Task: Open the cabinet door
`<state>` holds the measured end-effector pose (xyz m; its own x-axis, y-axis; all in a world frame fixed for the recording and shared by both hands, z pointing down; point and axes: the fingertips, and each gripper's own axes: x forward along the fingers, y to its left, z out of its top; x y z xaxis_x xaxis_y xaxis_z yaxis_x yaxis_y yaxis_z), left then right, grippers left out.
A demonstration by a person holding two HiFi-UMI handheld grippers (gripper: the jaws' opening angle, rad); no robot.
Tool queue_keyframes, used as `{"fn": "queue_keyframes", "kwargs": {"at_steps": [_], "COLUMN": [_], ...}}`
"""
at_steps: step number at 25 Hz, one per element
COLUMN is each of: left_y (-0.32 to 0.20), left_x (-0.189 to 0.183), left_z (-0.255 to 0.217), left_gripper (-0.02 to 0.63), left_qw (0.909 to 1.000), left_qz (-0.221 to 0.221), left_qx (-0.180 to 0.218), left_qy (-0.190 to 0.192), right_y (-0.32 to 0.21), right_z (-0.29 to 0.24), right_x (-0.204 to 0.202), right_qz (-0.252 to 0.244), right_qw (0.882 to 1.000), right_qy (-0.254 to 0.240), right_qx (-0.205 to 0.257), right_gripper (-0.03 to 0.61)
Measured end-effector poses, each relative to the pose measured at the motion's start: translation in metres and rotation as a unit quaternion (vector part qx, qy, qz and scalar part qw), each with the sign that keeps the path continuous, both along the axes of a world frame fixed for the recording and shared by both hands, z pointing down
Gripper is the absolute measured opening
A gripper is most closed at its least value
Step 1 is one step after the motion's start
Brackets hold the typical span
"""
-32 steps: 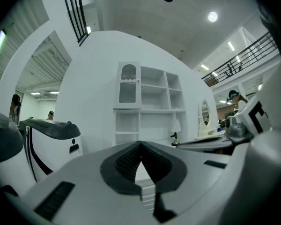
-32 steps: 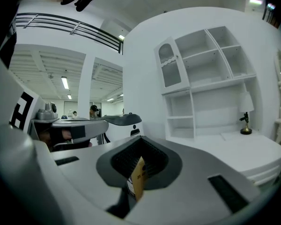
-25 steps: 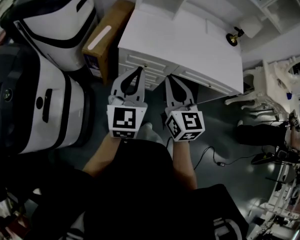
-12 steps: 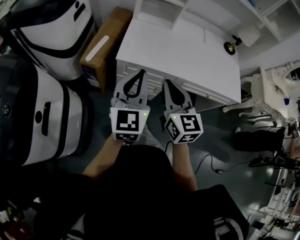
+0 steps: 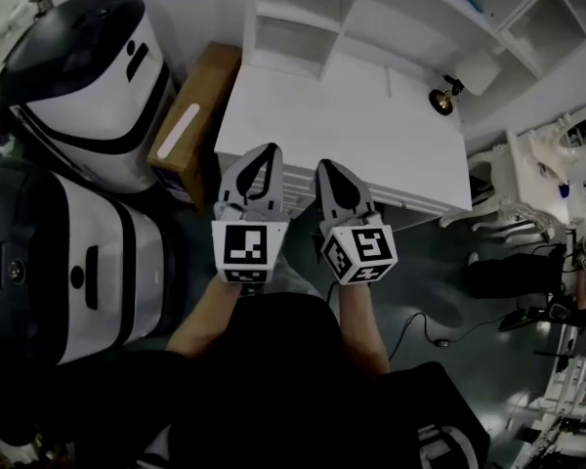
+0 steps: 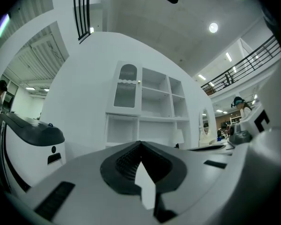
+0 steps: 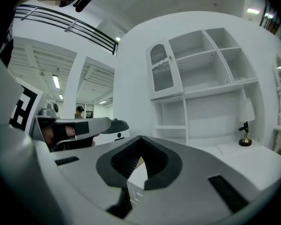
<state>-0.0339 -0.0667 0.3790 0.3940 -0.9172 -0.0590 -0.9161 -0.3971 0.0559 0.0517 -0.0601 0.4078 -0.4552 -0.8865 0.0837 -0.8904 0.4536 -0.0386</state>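
Pointing level toward the white hutch [image 5: 308,13], the left gripper [image 5: 270,150] and the right gripper [image 5: 325,166] sit side by side over the front edge of the white desk's tabletop [image 5: 371,115]. Both pairs of fingers are clenched tip against tip, with nothing caught between them.

The cabinet door [image 6: 126,86] is a narrow one with an arched, ribbed pane and a small knob at its right edge. It sits in the upper left of the hutch, above an open cubby, and looks shut. The whole depth of the tabletop lies between it and the fingers, so they are well apart from it. A small table lamp [image 5: 447,88] with a brass base stands at the far right of the tabletop, well away from the door.

A cardboard box [image 5: 190,125] stands against the desk's left side. Beyond it, two bulky white-and-black machines [image 5: 88,76] crowd close to the person's left arm. On the right stands white carved furniture [image 5: 527,179], perhaps a chair, and a dark cable [image 5: 420,325] trails across the grey floor [image 5: 439,262].

From the head view the door's face cannot be seen, since the hutch shows only its shelf edges from above. The grippers cover part of the desk's drawer fronts. In each gripper view the gripper's own grey body fills the lower half and hides the near tabletop. A person [image 6: 241,104] far off at the right of the left gripper view is too small to make out.
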Motion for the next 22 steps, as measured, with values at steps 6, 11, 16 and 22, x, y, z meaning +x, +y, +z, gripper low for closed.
{"fn": "queue_keyframes", "kwargs": {"at_steps": [6,11,16,22], "left_y": [-0.044,-0.081,-0.121,-0.165], "left_x": [0.019,0.039,0.058,0.078], "left_z": [-0.024,-0.035,-0.05,-0.069], "left_gripper": [0.011,0.011,0.011,0.011], "left_qw": [0.9995,0.999,0.9979,0.9964], "left_qz": [0.011,0.03,0.047,0.064], "left_qx": [0.026,0.033,0.044,0.053], "left_qy": [0.012,0.003,0.004,0.013], "right_y": [-0.041,-0.077,-0.116,-0.163], "right_z": [-0.016,-0.026,-0.044,-0.074], "right_x": [0.016,0.029,0.041,0.049], "right_qz": [0.007,0.016,0.019,0.02], "right_qw": [1.0,0.999,0.998,0.996], "right_qy": [-0.001,-0.001,-0.002,0.014], "right_qx": [0.018,0.033,0.052,0.09], "right_gripper": [0.018,0.018,0.018,0.018]}}
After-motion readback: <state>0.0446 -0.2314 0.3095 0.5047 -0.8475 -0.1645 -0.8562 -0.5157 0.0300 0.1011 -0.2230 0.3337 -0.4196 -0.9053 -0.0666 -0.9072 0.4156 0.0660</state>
